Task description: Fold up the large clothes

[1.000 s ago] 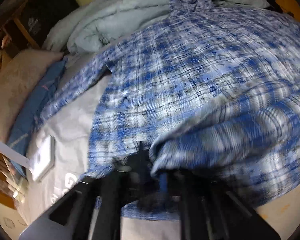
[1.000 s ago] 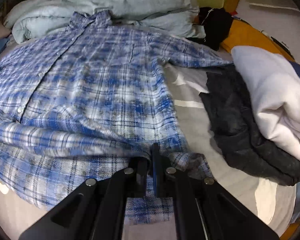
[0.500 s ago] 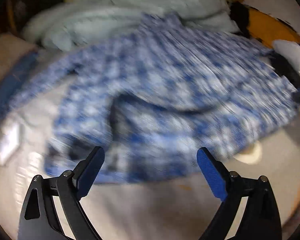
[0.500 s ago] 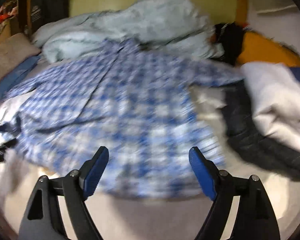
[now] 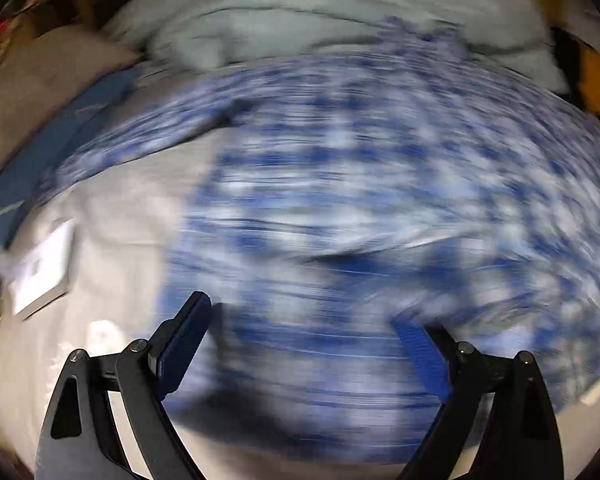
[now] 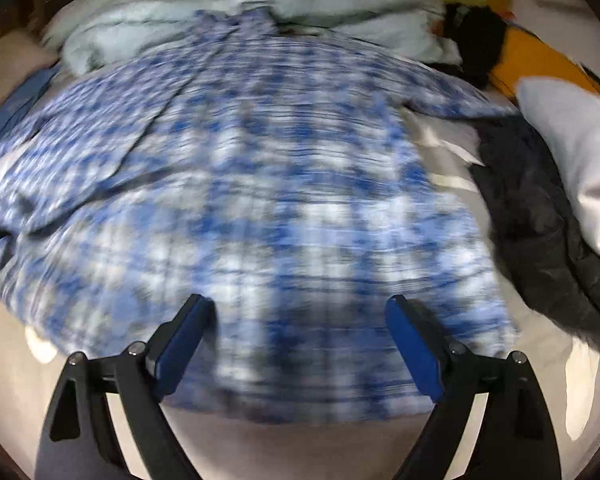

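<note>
Blue-and-white plaid cloth fills both views: a shirt (image 6: 260, 184) spread on the bed (image 6: 300, 444), collar away from the cameras against a heap of pale bedding (image 6: 228, 4), hem nearest the tools. Both pictures are smeared with motion, so fine creases cannot be read.

At the far left a blue pillow (image 5: 60, 128) lies beside the left sleeve, which runs out over the sheet. Next comes the left gripper (image 5: 304, 352), its jaws spread wide above the shirt's lower left part with nothing pinched. A dark fold or shadow crosses the cloth just ahead of it.

Further right, the right gripper (image 6: 300, 344) is opening, its blue pads standing clear above the hem, with no cloth caught between them. Beyond the shirt's right edge lie a dark garment (image 6: 540, 216) and a white roll (image 6: 580, 152).

This fabric looks light, thin and limp; it will sag, slide and bunch rather than hold a line. Best purchase is likely at the hem corners or the shoulder seams, pinching a single edge with each tool so a fold can be carried over flat.
</note>
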`<action>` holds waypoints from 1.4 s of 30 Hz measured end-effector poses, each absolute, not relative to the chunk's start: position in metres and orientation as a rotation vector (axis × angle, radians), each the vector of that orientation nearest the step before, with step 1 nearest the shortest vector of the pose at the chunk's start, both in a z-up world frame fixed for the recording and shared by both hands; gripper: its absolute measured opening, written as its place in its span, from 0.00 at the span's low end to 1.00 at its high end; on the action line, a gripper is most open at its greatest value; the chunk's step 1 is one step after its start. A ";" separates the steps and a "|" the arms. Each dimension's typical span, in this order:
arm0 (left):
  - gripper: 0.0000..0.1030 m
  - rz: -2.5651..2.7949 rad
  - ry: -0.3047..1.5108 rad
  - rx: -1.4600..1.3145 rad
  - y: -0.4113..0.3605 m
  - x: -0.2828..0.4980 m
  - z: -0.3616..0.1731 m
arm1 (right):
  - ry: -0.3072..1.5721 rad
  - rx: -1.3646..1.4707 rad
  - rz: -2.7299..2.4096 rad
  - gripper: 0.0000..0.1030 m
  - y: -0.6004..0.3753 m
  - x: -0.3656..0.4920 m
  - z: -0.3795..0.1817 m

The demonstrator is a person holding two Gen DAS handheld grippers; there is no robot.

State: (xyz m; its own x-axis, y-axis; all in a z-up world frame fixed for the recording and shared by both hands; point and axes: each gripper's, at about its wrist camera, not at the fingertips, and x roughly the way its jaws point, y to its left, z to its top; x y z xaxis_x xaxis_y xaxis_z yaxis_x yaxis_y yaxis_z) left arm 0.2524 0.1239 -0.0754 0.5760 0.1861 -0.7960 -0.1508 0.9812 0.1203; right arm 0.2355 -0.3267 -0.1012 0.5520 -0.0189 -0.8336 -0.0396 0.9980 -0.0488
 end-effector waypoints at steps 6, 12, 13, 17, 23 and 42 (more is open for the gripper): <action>0.85 0.302 0.852 -0.061 0.174 0.233 -0.049 | 0.914 -0.043 -0.034 0.86 -0.345 0.223 -0.077; 0.70 -0.117 0.943 -0.056 0.112 0.206 -0.045 | 0.896 -0.048 0.117 0.86 -0.323 0.207 -0.063; 0.66 -0.222 0.989 -0.098 0.097 0.202 -0.050 | 0.899 -0.070 0.119 0.86 -0.317 0.206 -0.065; 0.49 -0.318 1.052 -0.132 0.055 0.201 -0.062 | 0.933 -0.123 0.129 0.86 -0.298 0.208 -0.075; 0.48 -0.181 1.094 -0.042 0.025 0.254 -0.080 | 0.991 -0.162 0.076 0.86 -0.299 0.218 -0.093; 0.75 0.059 0.848 0.019 0.077 0.257 -0.029 | 0.899 -0.038 -0.054 0.86 -0.358 0.212 -0.047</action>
State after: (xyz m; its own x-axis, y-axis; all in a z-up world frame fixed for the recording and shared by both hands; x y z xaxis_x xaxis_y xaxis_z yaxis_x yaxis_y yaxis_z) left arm 0.2569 0.0768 -0.0294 0.6599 0.0600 -0.7490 -0.0451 0.9982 0.0402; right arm 0.2122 -0.3578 -0.0468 0.6215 -0.0630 -0.7809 0.0309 0.9980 -0.0560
